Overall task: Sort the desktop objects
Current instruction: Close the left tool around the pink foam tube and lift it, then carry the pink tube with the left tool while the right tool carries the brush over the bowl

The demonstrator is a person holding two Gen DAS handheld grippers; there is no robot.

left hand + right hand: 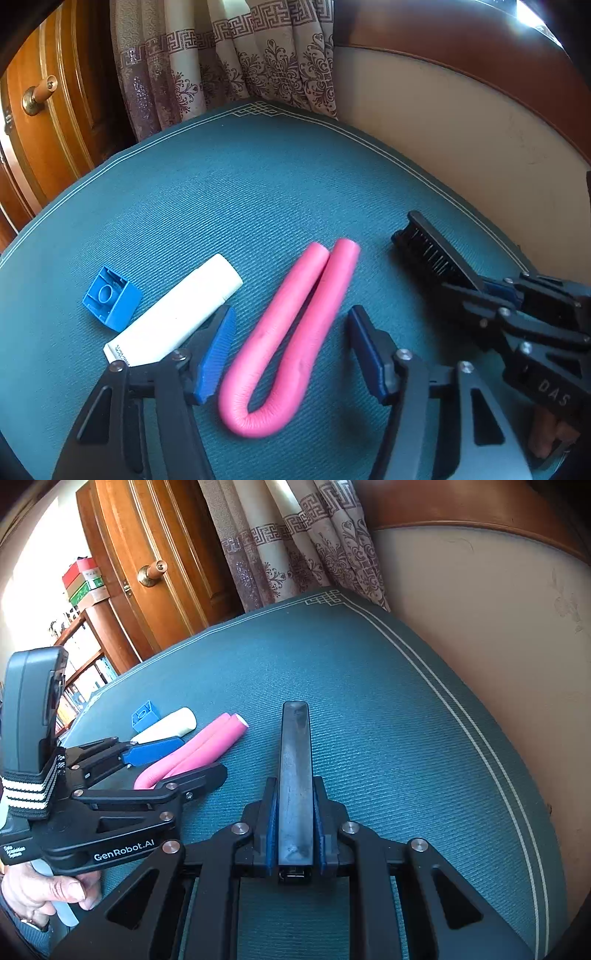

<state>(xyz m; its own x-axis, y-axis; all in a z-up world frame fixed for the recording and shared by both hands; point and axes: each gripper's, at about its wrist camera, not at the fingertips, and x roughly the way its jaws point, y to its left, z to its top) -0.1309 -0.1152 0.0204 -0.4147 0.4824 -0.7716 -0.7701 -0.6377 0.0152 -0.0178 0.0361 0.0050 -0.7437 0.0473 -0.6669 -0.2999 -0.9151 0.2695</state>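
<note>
Step in hand, as I read it: two pickups at once. Right gripper is clenched on the black brush, its fingers pinching the handle end, head pointing away over the teal mat. Left gripper is released, fingers spread either side of the pink foam tube, which lies folded into a U on the mat, bend toward the camera.

Relative to the pink tube: white tube just left of it, blue block further left, brush to the right.

Next move, my guess: lower the left, close across both legs of the U near the bend; the foam is soft, so expect squash.

Unclear:
- whether the brush is touching the mat
- no bin or sorting spot in view
- print on the white tube unreadable
- left finger covers the white tube's lower corner
</note>
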